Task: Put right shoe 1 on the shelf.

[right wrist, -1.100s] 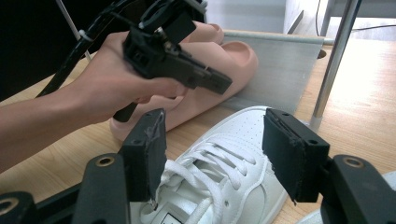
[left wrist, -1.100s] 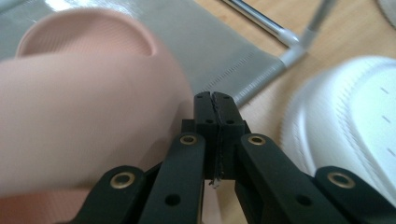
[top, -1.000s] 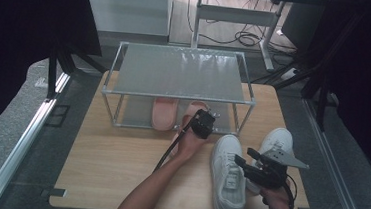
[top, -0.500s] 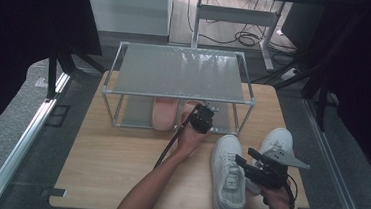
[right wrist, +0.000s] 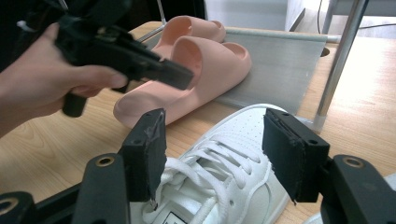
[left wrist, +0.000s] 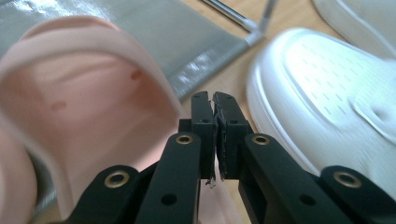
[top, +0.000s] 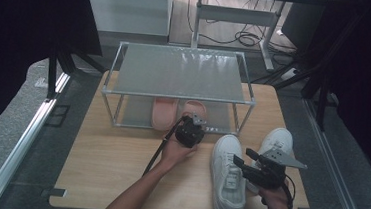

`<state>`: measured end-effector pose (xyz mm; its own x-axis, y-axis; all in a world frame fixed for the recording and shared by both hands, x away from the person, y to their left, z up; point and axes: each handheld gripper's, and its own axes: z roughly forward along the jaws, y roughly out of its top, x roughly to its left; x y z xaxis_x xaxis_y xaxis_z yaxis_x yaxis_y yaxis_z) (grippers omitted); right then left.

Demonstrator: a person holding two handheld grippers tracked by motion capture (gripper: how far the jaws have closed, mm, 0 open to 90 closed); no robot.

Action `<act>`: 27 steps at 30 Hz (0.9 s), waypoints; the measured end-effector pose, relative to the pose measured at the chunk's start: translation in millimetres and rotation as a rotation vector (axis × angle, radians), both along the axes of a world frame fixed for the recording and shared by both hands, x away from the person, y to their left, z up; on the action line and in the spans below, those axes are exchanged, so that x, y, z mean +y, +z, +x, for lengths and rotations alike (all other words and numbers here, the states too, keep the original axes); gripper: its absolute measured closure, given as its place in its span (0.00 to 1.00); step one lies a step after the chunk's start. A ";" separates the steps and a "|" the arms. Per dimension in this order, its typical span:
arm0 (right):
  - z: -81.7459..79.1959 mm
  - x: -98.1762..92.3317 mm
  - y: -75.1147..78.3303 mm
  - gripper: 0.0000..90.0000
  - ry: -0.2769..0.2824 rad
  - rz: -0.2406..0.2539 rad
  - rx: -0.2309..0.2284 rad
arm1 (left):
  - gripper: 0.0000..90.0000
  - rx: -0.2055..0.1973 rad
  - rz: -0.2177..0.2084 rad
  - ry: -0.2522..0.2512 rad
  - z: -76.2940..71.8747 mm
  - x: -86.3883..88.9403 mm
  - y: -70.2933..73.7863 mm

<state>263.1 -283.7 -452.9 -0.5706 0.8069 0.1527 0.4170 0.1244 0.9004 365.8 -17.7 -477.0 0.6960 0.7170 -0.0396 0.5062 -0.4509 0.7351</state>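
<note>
The right gripper (right wrist: 212, 154) is seen with its two black jaws held wide apart above the laces of a white sneaker (right wrist: 219, 186) on the wooden table (right wrist: 56, 144). Beyond it, the left gripper (right wrist: 184, 77), jaws together, is held in a hand (right wrist: 42, 79) just beside a pink slide sandal (right wrist: 205, 70), with a second one (right wrist: 196, 25) behind on the grey shelf (right wrist: 280, 60).

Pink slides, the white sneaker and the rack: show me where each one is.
Pink slide (right wrist: 205, 70), right gripper view, on its strap.
White sneaker (top: 228, 170), high view, on its laces.
Rack (top: 181, 74), high view, on its top shelf.
</note>
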 end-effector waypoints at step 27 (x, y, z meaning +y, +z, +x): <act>0.6 2.6 -1.5 0.45 0.003 -0.006 0.006 | 1.00 0.025 -0.015 -0.073 -60.9 62.5 -27.6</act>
<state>263.7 -281.1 -454.4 -0.5718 0.8063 0.1518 0.4223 0.1306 0.8970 304.9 44.8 -504.6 0.7454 0.6632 -0.0679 0.4903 -0.4764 0.7298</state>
